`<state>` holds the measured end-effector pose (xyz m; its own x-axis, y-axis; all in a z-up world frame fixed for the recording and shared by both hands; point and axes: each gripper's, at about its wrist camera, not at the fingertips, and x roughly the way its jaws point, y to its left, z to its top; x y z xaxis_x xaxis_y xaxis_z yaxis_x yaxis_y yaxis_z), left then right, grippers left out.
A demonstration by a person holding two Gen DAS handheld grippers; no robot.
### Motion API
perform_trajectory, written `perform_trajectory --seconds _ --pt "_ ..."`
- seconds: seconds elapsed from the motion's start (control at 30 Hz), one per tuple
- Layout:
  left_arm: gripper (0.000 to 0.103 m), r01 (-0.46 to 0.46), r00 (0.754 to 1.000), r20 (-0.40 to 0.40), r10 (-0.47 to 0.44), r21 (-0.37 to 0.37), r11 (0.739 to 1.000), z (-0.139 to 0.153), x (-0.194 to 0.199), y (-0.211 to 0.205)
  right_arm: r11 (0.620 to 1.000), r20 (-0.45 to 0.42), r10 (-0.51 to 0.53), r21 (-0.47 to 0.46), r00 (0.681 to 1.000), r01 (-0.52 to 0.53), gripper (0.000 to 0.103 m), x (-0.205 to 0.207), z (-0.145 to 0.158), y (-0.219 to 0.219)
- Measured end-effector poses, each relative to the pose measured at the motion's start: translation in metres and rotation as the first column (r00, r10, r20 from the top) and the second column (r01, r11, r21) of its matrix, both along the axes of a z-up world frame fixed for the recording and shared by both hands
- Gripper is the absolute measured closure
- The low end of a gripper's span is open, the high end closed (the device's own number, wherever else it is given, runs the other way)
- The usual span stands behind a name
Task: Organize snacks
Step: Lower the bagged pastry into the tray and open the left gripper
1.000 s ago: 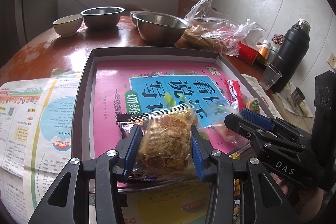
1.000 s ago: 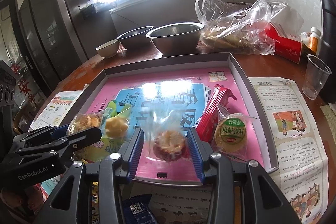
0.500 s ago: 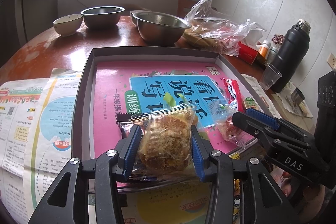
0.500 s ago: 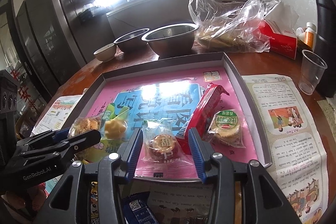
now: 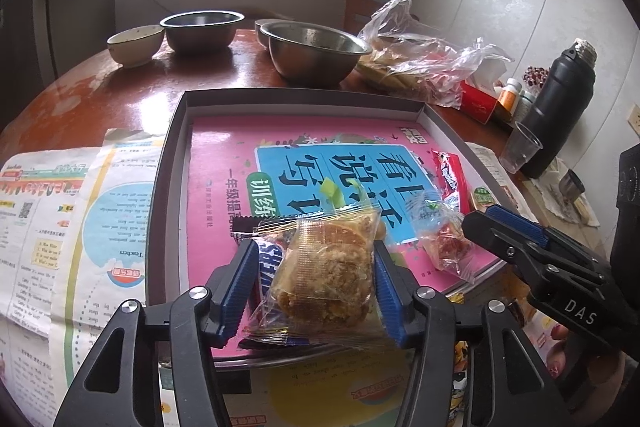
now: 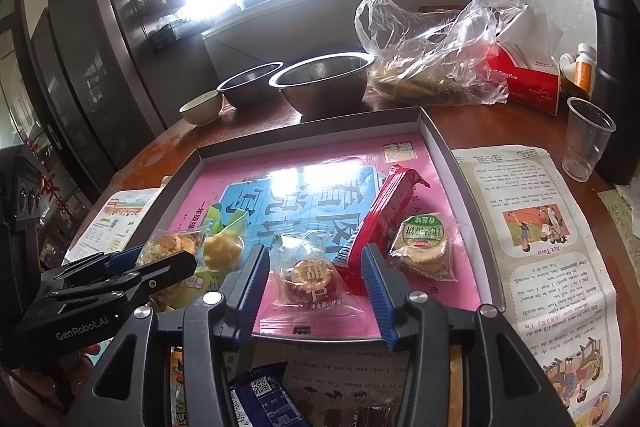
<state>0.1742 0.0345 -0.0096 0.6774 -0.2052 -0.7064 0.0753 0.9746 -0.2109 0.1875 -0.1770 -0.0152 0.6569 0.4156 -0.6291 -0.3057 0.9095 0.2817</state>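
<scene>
Lower centre of the left wrist view: the left gripper point(image 5: 312, 247) is angled down over the near edge of the tray point(image 5: 172, 187).
Left gripper state: released. Its jaws have just been opening, and a gap is seen beside the left pad, while the right pad is just beside the wrapper.
Between its fingers: the crumbly pastry packet point(image 5: 324, 279) is seen, lying over a blue wrapper point(image 5: 268, 267) at the tray's near edge.
Right gripper pose: the right gripper point(image 6: 314, 251) is tilted down at the tray's near edge, lower centre of its own view.
Right gripper state: let go. Its jaws have just been opening, and both pads are held clear of the mooncake packet point(image 6: 310, 277), which lies flat on the tray between them.
Shown only by the right wrist view: a green-labelled cake packet point(image 6: 422, 241) is seen whole, just right of the red biscuit pack point(image 6: 390, 211). A yellow cake packet point(image 6: 222, 251) is seen beside the left gripper's tips. A dark blue packet point(image 6: 264, 399) is seen below the tray.
Shown only by the left wrist view: the newspaper point(image 5: 80, 207) is seen spread at the left of the frame, and the whole black flask point(image 5: 560, 107) at the right.
Shared by both views: the steel bowls point(image 5: 316, 55) and the plastic bag point(image 6: 432, 47) are seen beyond the tray.
</scene>
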Motion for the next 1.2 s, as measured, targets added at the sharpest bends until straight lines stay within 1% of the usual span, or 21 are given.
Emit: perform_trajectory --seconds 0.17,0.3,0.53,0.63,0.77,1.2 --pt "0.041 -0.003 1.000 0.003 0.003 -0.006 1.000 0.002 -0.001 0.002 1.000 0.003 -0.007 0.006 1.000 0.007 0.051 -0.002 0.002 -0.003" --pt "0.036 -0.007 1.000 0.004 0.007 -0.011 1.000 0.003 -0.001 0.004 1.000 0.009 -0.019 0.006 1.000 0.019 0.051 -0.002 0.004 -0.005" --pt "0.031 -0.024 1.000 0.007 0.024 -0.008 1.000 0.006 -0.002 0.007 0.999 0.010 -0.032 0.015 0.999 0.032 0.049 -0.003 0.005 -0.009" --pt "0.030 -0.029 0.999 0.014 0.029 -0.010 1.000 0.008 -0.003 0.009 0.999 0.010 -0.038 0.015 0.999 0.038 0.048 -0.004 0.006 -0.010" --pt "0.028 -0.041 0.998 0.042 0.041 -0.003 0.999 0.015 -0.007 0.011 0.999 0.016 -0.049 0.020 0.999 0.048 0.044 -0.005 0.007 -0.012" --pt "0.026 -0.066 0.994 0.086 0.069 -0.033 0.997 0.032 -0.017 0.020 0.997 0.047 -0.078 0.020 0.996 0.077 0.037 -0.012 0.017 -0.018"
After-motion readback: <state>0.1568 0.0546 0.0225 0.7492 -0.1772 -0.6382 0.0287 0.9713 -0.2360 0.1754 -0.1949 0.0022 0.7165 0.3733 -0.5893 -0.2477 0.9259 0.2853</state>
